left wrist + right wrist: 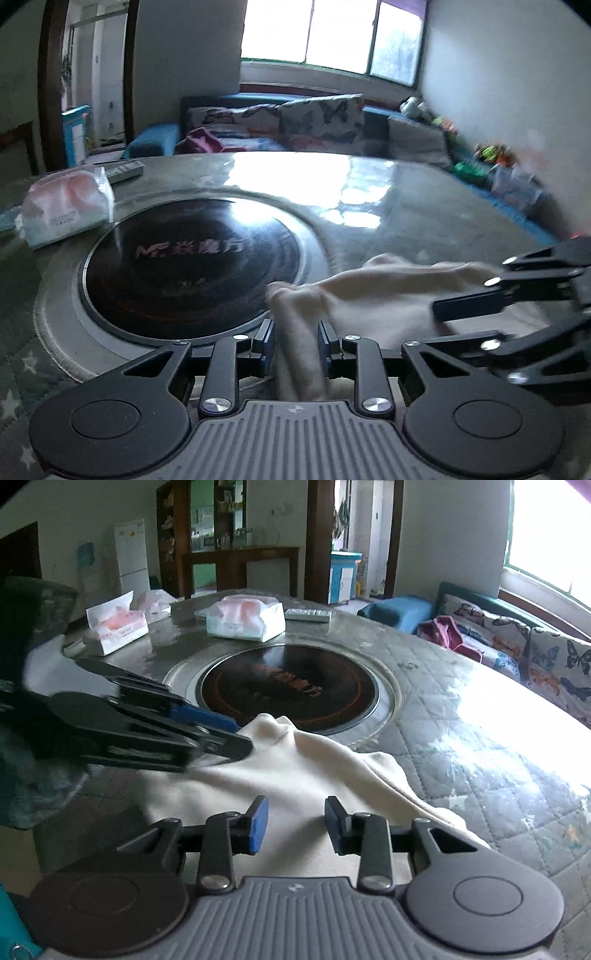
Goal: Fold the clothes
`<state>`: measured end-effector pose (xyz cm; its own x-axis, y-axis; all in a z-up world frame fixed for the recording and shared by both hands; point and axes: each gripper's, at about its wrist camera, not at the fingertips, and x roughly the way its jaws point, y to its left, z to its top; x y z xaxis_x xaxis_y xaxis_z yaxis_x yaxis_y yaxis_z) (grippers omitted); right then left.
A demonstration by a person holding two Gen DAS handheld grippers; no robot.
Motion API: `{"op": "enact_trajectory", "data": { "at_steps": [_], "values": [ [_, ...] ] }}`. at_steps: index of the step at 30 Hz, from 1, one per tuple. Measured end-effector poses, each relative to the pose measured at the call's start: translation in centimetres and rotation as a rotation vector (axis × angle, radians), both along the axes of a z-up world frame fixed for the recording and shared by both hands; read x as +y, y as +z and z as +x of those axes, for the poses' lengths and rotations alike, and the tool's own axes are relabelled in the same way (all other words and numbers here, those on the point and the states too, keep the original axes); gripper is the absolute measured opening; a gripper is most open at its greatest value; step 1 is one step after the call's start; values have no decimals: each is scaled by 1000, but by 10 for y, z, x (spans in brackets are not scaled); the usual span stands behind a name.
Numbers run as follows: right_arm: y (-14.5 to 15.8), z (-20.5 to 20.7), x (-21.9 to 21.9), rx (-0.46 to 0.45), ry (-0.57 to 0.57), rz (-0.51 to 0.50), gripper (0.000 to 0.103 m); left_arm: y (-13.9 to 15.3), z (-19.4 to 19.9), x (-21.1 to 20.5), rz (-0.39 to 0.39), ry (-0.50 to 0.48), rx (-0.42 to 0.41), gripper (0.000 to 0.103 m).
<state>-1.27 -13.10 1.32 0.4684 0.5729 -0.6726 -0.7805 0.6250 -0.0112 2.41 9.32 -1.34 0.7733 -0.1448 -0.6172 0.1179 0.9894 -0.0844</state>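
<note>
A cream-white garment (295, 775) lies bunched on the near part of the round table, its far fold reaching the black hotplate (291, 690). In the left wrist view the garment (369, 291) rises as a ridge between my left gripper's (296, 341) two blue-padded fingers, which stand close on either side of the cloth. That left gripper also shows in the right wrist view (240, 738), its tips at the garment's raised fold. My right gripper (295, 827) hovers open over flat cloth, holding nothing; it shows at the right in the left wrist view (454, 321).
The round table (461, 720) has a quilted cover under shiny plastic. Two tissue packs (245, 622) (116, 627) and a remote (308, 614) lie on its far side. A sofa with butterfly cushions (517, 642) stands behind at right.
</note>
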Motion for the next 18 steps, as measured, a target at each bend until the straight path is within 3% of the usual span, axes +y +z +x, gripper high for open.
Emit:
{"op": "enact_trajectory", "data": {
  "at_steps": [6,18],
  "values": [
    [-5,11,7,-13,-57,25,33,-2,1,8,-13,4,6,28],
    [-5,-27,34,-9,148,39,33,-2,6,14,-30,-10,22,30]
  ]
}}
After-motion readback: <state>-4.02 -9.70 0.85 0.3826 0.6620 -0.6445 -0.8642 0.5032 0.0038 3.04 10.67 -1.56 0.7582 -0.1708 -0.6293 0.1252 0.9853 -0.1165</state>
